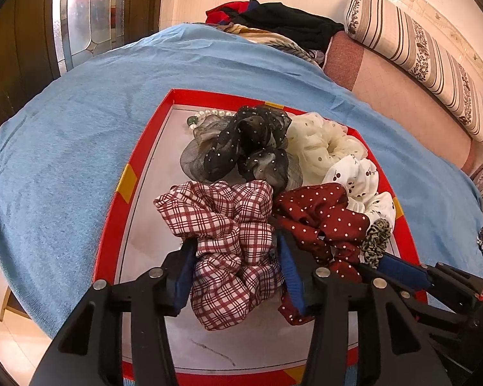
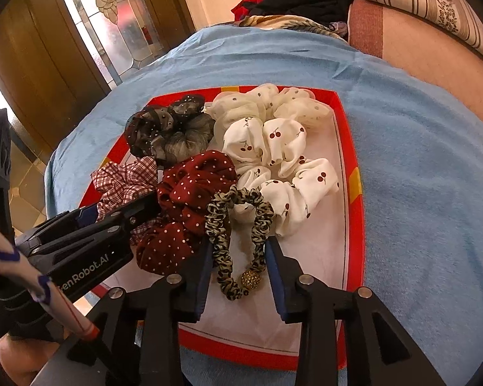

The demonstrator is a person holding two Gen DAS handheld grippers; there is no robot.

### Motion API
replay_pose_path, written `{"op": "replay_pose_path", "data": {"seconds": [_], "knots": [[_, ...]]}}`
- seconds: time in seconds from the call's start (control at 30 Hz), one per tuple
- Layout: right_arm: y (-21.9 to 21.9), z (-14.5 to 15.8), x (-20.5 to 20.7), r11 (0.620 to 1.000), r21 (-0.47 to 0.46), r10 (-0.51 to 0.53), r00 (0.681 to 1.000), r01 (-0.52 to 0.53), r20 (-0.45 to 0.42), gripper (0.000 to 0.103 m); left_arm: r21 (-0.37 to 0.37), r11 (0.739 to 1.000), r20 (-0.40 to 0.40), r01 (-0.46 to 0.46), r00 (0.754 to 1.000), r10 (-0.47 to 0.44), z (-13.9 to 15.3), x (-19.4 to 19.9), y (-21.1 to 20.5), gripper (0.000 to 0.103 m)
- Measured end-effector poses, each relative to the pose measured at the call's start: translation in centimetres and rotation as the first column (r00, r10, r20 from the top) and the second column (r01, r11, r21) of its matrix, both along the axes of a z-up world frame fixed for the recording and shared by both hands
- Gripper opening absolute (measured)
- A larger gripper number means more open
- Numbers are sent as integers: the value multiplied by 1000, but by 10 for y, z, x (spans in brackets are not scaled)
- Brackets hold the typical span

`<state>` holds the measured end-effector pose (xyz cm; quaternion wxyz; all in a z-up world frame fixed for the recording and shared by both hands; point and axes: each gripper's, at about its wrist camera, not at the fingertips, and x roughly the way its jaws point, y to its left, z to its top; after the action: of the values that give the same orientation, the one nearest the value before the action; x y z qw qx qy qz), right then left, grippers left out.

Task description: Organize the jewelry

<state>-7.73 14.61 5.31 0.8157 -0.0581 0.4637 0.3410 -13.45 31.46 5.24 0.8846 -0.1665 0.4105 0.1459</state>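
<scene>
I have both grippers angled down over the red tray (image 2: 354, 173), which sits on a blue towel (image 2: 418, 160).

My left gripper (image 1: 238, 276) stands parted around the red-and-white plaid scrunchie (image 1: 222, 231). The scrunchie lies between its blue pads (image 1: 291, 276), bulging up and ahead of them; the pads flank the fabric, with a sliver of gap at the left pad, so I read this gripper as released rather than clamped. Just to the right of it lies the dark red polka-dot scrunchie (image 1: 318, 222), touching the plaid one.

My right gripper (image 2: 238, 276) is also parted. The thin leopard-print hair tie (image 2: 235, 225) with its gold bead (image 2: 250, 279) lies on the tray floor between the fingers (image 2: 275, 273), the bead near the right pad. I see tray floor on either side of the loop, so nothing is gripped here.

Ahead of the right gripper, the white cherry-print scrunchie (image 2: 283, 167) touches the far end of the leopard tie. Beyond it is the cream dotted scrunchie (image 2: 273, 106). Ahead and to the left sits the sheer black-and-grey scrunchie (image 2: 167, 132). From the left wrist view, a few beads (image 1: 203, 117) peek out behind it at the tray's far edge.

The left gripper's body crosses the lower left of the right wrist view, with a sleeve (image 2: 32, 276) over it.
</scene>
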Motion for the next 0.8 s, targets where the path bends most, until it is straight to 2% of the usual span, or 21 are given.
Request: {"op": "replay_pose_path", "data": {"seconds": [0.07,0.3,0.37,0.63,0.8], "knots": [[-1,1,-2,1000,0,-1,1000,1,1,42,2,1000,0,1,1000,-1,1,-1,-1,51],[-7,4,-7,1000,-1,-8,1000,8,4,46,9,1000,2,9,1000,-9,4,-4,-6,62],[-11,5,-8,1000,1,-7,1000,7,7,49,13,1000,4,8,1000,-8,6,-5,-8,68],[-21,11,-16,1000,5,-17,1000,17,15,61,27,1000,16,7,1000,-7,15,-13,-14,80],[-36,22,-25,999,24,-33,999,33,25,62,28,1000,55,-4,999,3,31,-26,-18,89]]}}
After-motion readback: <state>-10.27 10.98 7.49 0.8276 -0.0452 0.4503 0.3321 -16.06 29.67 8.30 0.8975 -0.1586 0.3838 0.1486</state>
